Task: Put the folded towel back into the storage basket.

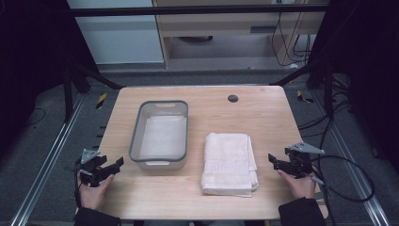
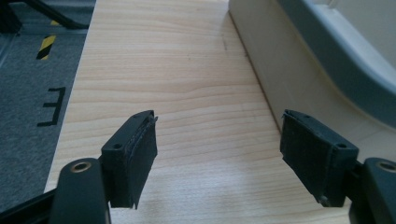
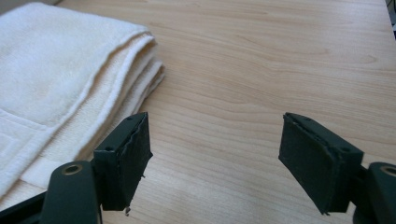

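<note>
A folded white towel point(image 1: 229, 162) lies on the wooden table point(image 1: 211, 106), right of centre near the front. To its left stands a grey-rimmed plastic tub point(image 1: 160, 134), nothing inside it. My left gripper point(image 1: 115, 167) hovers at the table's front left corner, open, with bare wood between its jaws; the tub's wall point(image 2: 299, 70) rises to its right. My right gripper point(image 1: 273, 161) is held at the front right, open, jaws apart over bare wood. The towel's folded edge point(image 3: 70, 93) lies just left of its left jaw.
A round dark grommet point(image 1: 233, 98) sits in the tabletop at the back. Metal frame rails run along both sides of the table, with cables on the floor at the right. Grey carpet with yellow-black tape point(image 2: 46, 46) lies beyond the left edge.
</note>
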Available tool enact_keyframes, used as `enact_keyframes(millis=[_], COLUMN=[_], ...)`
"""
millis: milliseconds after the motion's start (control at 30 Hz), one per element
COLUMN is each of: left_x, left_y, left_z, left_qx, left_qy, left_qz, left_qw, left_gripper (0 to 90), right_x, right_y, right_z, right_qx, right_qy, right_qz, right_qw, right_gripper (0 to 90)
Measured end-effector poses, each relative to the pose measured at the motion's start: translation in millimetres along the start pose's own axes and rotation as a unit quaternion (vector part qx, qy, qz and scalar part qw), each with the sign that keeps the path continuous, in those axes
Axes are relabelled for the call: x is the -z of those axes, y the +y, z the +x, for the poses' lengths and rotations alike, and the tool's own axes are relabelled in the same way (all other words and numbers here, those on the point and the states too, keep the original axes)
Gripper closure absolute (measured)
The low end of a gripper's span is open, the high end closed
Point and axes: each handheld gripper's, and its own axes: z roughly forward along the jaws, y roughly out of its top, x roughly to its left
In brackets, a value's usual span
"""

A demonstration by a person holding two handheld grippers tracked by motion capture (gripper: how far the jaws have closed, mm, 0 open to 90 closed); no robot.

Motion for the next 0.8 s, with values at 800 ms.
enact_keyframes(millis=[800], left_x=[21.1], left_y=[7.4], left_z=[-16.9], left_qx=[-0.006], left_qy=[-0.021], left_qz=[-0.045], left_qw=[0.9988], left_gripper=[30.1], right_x=[10.0], right_y=[7.1], right_z=[7.4], right_qx=[-0.003], right_qy=[0.015], right_qz=[-0.017], right_qw=[0.9997], right_gripper=[26.8])
